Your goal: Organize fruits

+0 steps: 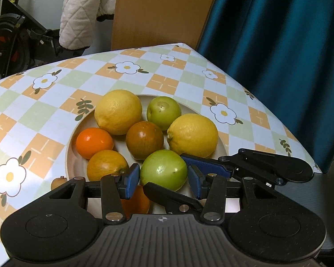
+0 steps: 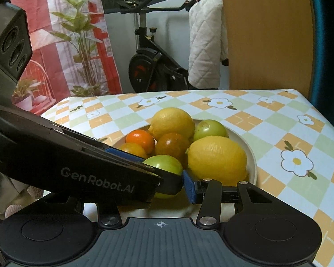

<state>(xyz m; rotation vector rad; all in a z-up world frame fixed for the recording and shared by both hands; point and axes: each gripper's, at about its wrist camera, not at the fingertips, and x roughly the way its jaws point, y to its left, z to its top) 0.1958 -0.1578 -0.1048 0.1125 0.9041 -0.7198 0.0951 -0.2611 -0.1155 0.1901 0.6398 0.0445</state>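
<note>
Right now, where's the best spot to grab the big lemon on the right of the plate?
Probably the right lemon around its fat middle, coming from above. It lies on its side on the plate, its nub pointing left, and its top is bare while other fruit crowd its sides.

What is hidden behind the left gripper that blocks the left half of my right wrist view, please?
Observer: A small brownish fruit lies on the tablecloth, just outside the rim of the plate.
Operator: Thank you. Is anything else hidden there?
Observer: Yes, an orange fruit sits close under the fingers of the left gripper, nearer to the camera than the green fruit.
Operator: How does that gripper stand to the green fruit?
Observer: Its blue pads flank the fruit closely, one on each side; I cannot tell whether they press on it.
</note>
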